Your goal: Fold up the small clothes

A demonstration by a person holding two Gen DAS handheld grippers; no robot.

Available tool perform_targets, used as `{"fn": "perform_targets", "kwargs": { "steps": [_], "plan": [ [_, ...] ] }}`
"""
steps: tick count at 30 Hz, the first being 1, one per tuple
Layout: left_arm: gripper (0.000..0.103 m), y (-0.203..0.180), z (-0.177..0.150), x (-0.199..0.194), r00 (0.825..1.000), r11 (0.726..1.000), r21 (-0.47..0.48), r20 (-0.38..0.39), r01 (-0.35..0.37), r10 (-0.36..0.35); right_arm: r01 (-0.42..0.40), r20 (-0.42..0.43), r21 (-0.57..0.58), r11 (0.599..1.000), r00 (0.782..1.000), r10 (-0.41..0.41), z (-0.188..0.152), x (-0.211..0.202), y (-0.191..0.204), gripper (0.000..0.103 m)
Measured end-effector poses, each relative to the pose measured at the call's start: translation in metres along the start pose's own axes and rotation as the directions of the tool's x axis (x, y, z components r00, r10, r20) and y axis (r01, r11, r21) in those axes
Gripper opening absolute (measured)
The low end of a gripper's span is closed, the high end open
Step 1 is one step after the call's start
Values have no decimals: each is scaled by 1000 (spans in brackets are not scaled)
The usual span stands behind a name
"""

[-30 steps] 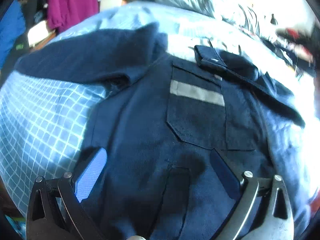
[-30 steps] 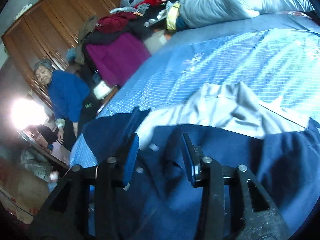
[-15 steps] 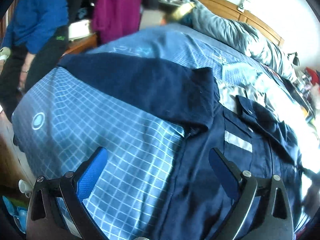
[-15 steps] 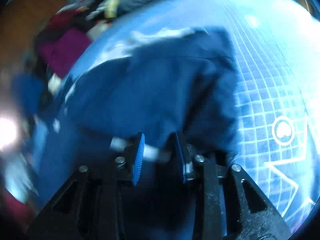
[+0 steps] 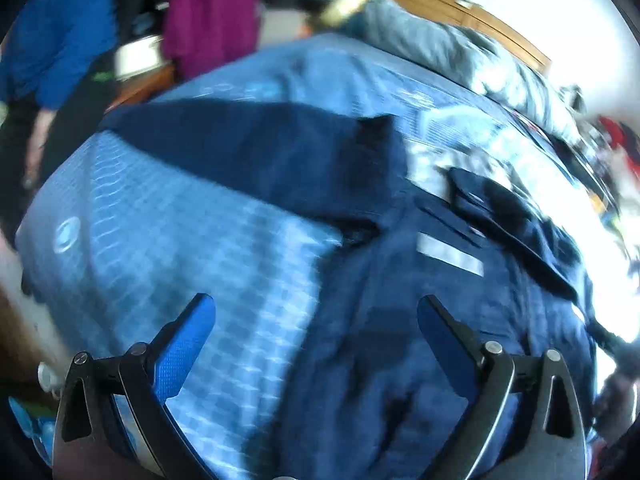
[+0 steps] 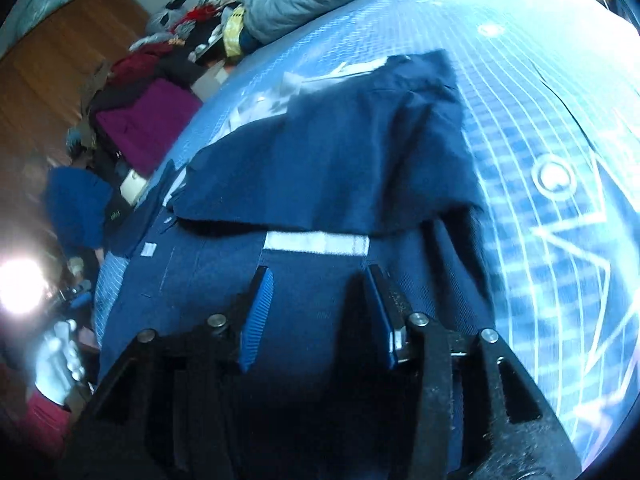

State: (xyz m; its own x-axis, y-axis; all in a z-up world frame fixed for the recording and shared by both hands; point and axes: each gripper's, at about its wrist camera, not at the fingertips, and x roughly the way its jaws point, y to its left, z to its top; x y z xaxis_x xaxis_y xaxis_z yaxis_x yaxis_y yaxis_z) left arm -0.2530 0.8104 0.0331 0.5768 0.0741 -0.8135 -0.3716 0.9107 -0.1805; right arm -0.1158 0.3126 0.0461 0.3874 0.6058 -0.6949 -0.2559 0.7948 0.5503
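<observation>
A navy work shirt [image 5: 400,320] lies face up on the blue checked bedspread [image 5: 160,248]. Its chest pocket carries a pale reflective stripe [image 5: 448,256], and the collar [image 5: 504,212] sits beyond it. One sleeve [image 5: 248,152] stretches out to the left. My left gripper [image 5: 314,312] hovers open over the shirt's left edge, holding nothing. In the right wrist view the other sleeve [image 6: 340,152] lies folded across the chest, just above the stripe [image 6: 316,242]. My right gripper [image 6: 318,280] is open just over the shirt front, its fingers apart with only flat cloth beneath.
A person in a blue top [image 5: 60,40] stands at the bed's left side. Magenta and dark clothes [image 6: 148,128] are heaped beyond the bed, with a grey duvet [image 5: 440,52] at its head and a wooden wardrobe [image 6: 60,40] behind. Bare bedspread [image 6: 560,160] lies right of the shirt.
The right gripper has carried a sleeve over the chest and its fingers have widened, letting it go. The left view swung from the shirt front toward its left edge.
</observation>
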Motion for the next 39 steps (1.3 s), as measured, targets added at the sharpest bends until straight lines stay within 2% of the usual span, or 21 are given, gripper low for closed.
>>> {"fn": "perform_targets", "kwargs": {
  "steps": [2,4,6,11,12,13,14,15,19,22,23,25,34,36,37,39],
  "plan": [
    [101,-26,2,6,999,998,48,-7,39,-38,-30,-3,28,999,1000,31,-4,2,-7,52],
    [98,-48,5,15,993,992,55,-31,111,-110,-60,1,48,997,998,60,-3,5,-13,52],
    [93,-68,12,28,973,975,17,-64,223,-222,-80,3,62,995,997,80,0,8,-17,52],
    [58,-109,31,70,908,920,-99,-150,379,-390,-91,11,59,994,996,91,-1,5,-18,53],
    [55,-117,34,80,892,906,-125,-165,405,-422,-98,13,62,993,995,98,-1,5,-19,53],
    [45,-123,37,88,878,893,-146,-175,425,-446,-104,14,65,992,995,103,-2,4,-20,53],
    [35,-129,41,95,868,885,-160,-182,438,-462,-111,15,68,992,994,110,-2,4,-22,53],
    [33,-135,45,101,862,879,-173,-186,444,-472,-116,16,70,991,993,115,-2,3,-24,53],
    [33,-146,61,125,875,885,-219,-177,411,-450,-130,20,75,989,992,128,-3,3,-25,53],
    [32,-147,66,144,881,891,-260,-204,371,-426,-141,20,77,987,990,139,-4,1,-29,54],
    [28,-147,67,149,879,886,-277,-203,372,-432,-143,19,77,987,990,141,-5,1,-29,54],
    [26,-148,68,158,873,877,-302,-203,374,-443,-145,19,76,987,989,144,-4,0,-29,54],
    [34,-146,69,177,863,829,-385,-139,405,-486,-151,18,77,985,988,150,-4,-1,-27,54],
    [26,-141,70,181,864,814,-414,-115,407,-491,-151,18,77,986,989,150,-4,-1,-27,54],
    [13,-139,71,184,869,816,-418,-113,399,-482,-151,18,77,986,989,150,-4,-1,-27,54],
    [9,-136,72,177,873,815,-405,-76,414,-482,-150,18,77,986,989,149,-4,-1,-27,54]
  ]
}}
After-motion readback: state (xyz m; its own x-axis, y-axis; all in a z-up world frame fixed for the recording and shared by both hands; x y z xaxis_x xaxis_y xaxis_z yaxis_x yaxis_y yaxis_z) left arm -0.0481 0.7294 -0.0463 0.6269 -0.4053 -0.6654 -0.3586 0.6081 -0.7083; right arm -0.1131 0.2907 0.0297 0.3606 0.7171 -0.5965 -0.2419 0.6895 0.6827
